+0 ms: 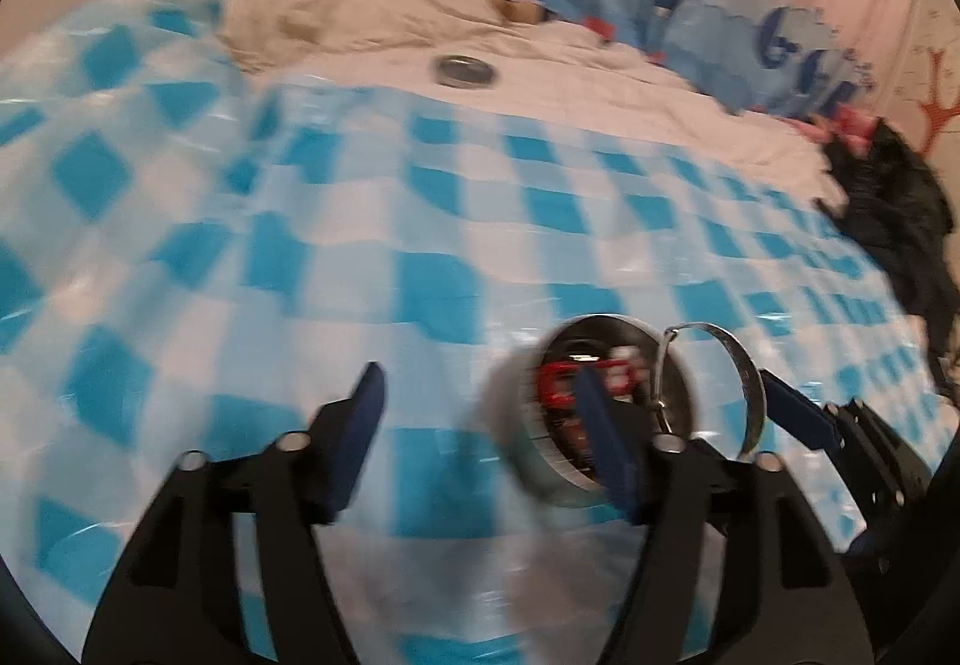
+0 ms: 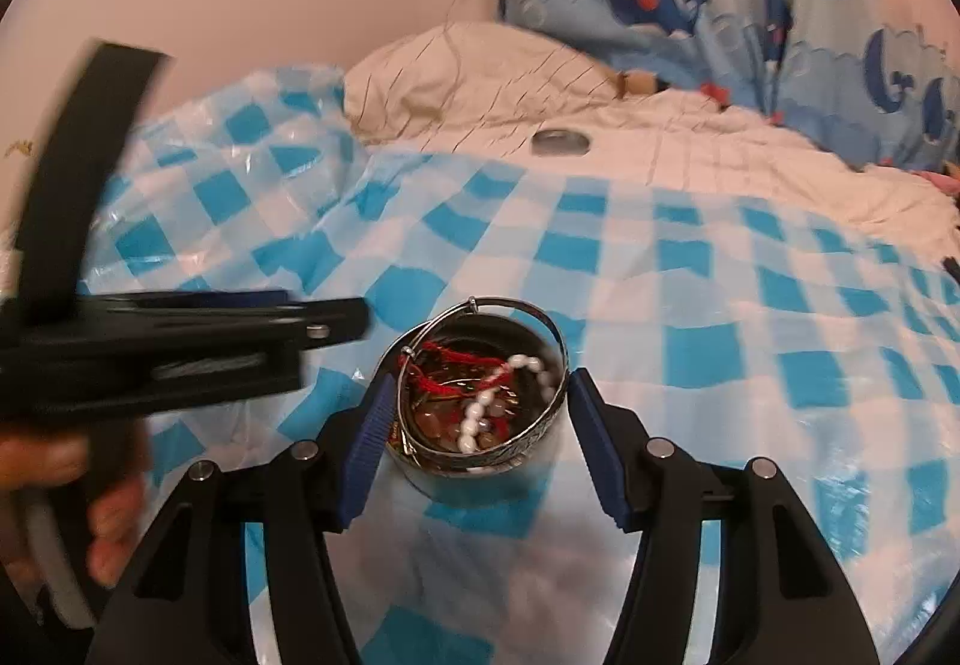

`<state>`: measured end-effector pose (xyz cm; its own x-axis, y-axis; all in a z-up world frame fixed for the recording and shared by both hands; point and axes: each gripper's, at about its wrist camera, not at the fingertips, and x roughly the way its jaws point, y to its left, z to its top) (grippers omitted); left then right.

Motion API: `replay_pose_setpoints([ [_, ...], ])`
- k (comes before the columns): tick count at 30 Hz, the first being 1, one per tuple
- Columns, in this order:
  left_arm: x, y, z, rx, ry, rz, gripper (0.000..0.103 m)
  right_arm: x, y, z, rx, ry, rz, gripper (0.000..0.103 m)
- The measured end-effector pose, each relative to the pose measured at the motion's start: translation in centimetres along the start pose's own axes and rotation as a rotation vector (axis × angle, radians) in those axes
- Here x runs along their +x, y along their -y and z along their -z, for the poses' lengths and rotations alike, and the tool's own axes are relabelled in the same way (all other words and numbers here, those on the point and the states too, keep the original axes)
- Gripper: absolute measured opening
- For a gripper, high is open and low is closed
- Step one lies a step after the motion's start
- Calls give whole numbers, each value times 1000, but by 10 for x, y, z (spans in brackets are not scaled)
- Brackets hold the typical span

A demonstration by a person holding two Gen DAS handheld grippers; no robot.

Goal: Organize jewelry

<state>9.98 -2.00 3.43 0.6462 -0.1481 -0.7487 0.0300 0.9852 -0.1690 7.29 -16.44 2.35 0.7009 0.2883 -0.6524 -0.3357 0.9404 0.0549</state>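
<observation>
Right gripper (image 2: 474,425) fingers spreading wide, bracketing round silver tin (image 2: 480,464); silver bangle (image 2: 510,449) perching on rim, risking slipping off. Left gripper (image 1: 480,437) fingers wide, empty, blurring; risking knocking tin on soft checked bed cover (image 2: 690,305).

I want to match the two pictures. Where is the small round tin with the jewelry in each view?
Left wrist view: the tin is at lower centre-right, partly behind the left gripper's right finger.
Right wrist view: the tin is at lower centre, between the open fingers.
Shared landmark: the round metal lid on the white bedding.
</observation>
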Motion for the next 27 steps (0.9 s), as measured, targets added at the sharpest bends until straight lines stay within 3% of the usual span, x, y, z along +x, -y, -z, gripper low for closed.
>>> replay_pose_setpoints([
  [4, -16, -1, 8, 45, 31, -94, 79, 14, 0, 9, -23, -45, 40, 64],
  [11, -49, 14, 31, 167, 88, -152, 91, -40, 4, 49, -4, -60, 59, 92],
  [13, -58, 15, 41, 178, 97, -160, 93, -51, 6, 60, 26, -60, 68, 95],
  [18, -63, 18, 50, 175, 103, -151, 95, -65, 7, 86, 112, -71, 95, 95],
  [27, -54, 22, 54, 179, 84, -147, 95, -51, 6, 89, 120, -111, 144, 95],
])
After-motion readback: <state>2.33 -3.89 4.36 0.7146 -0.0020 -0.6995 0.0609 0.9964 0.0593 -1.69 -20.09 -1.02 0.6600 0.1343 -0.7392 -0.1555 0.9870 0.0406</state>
